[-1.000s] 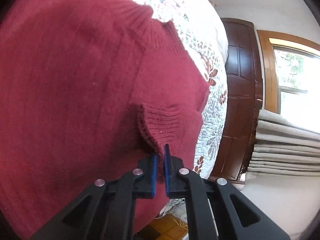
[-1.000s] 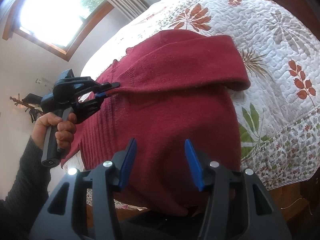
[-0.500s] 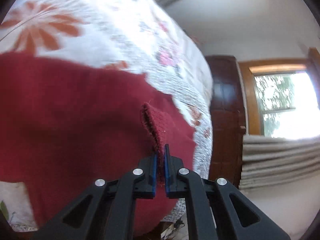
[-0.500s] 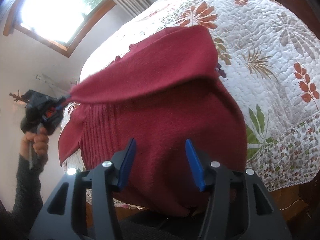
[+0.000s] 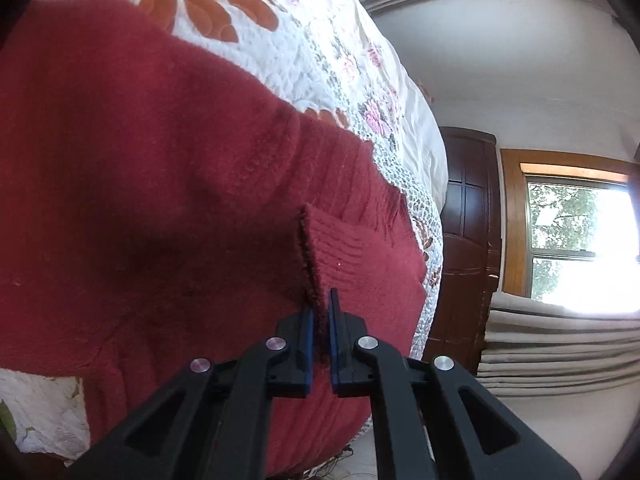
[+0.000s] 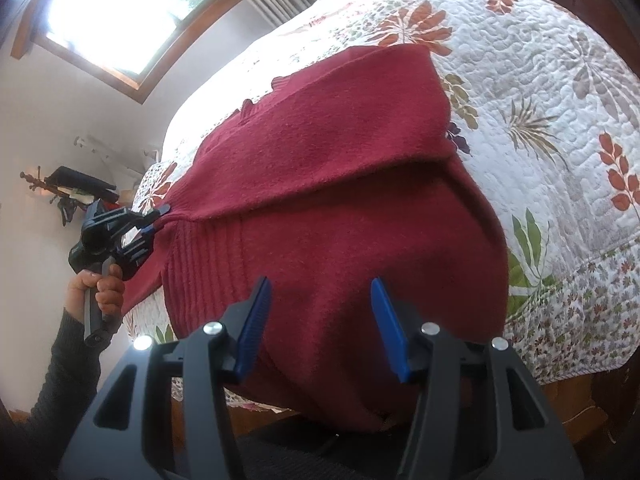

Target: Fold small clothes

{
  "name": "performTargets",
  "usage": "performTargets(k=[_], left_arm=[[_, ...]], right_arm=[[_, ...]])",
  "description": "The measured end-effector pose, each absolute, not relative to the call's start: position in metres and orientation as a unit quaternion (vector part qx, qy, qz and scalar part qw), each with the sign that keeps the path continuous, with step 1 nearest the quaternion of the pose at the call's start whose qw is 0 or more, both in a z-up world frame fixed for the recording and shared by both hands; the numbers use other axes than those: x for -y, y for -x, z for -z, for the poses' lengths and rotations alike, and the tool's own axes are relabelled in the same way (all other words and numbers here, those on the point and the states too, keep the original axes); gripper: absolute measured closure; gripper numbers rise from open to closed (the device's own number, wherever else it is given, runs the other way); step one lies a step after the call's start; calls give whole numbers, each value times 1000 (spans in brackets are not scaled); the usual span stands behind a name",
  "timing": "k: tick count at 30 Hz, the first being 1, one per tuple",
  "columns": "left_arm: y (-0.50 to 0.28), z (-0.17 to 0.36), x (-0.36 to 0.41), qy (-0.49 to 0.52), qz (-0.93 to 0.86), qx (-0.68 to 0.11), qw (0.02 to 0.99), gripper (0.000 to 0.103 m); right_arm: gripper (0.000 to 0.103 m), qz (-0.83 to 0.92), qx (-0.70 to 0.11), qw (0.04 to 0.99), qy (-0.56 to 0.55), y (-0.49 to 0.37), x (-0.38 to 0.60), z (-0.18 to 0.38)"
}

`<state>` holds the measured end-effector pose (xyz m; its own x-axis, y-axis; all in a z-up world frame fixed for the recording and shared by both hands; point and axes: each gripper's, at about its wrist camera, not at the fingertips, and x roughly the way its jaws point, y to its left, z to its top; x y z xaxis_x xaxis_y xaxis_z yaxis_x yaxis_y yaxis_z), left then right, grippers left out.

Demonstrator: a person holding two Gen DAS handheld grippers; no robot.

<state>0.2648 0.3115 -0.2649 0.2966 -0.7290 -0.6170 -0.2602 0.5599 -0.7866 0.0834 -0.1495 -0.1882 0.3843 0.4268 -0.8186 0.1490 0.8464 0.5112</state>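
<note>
You are clamping the ribbed cuff (image 5: 340, 252) of the red sweater (image 6: 340, 208) in your left claw (image 5: 320, 320), while your right claw (image 6: 320, 316) is hovering released over its near hem. The sweater is lying on the quilted bed (image 6: 540, 92), sleeve folded across the body. The knit is looking soft, limp and stretchy, so ribbed edges are offering the firmest hold.

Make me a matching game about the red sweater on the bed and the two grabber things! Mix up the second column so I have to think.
Things:
1. left hand-held gripper
2. right hand-held gripper
3. red sweater
4. quilt

States:
A. white with leaf and flower prints
B. open, holding nothing
C. spread on the bed, one sleeve folded across it
D. shut on the sleeve cuff

Pairs: 1-D, 2-B, 3-C, 4-A
</note>
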Motion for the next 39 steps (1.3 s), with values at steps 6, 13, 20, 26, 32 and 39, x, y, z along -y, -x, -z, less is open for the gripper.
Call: performTargets(k=[6, 13, 20, 26, 32, 39], left_arm=[[-259, 268, -317, 446, 165, -564, 675, 97], [-258, 282, -323, 435, 144, -567, 685, 97], [-260, 275, -318, 433, 146, -560, 692, 97], [-256, 278, -320, 434, 138, -561, 692, 97], [-241, 268, -335, 463, 137, -529, 698, 97], [-239, 286, -342, 459, 133, -546, 688, 98]], right_arm=[[50, -90, -550, 789, -260, -84, 150, 189], [50, -96, -553, 788, -252, -87, 148, 188], [49, -92, -557, 785, -254, -85, 154, 192], [49, -93, -558, 784, -255, -87, 154, 193], [49, -94, -559, 784, -253, -89, 155, 194], [49, -104, -569, 778, -243, -91, 146, 199]])
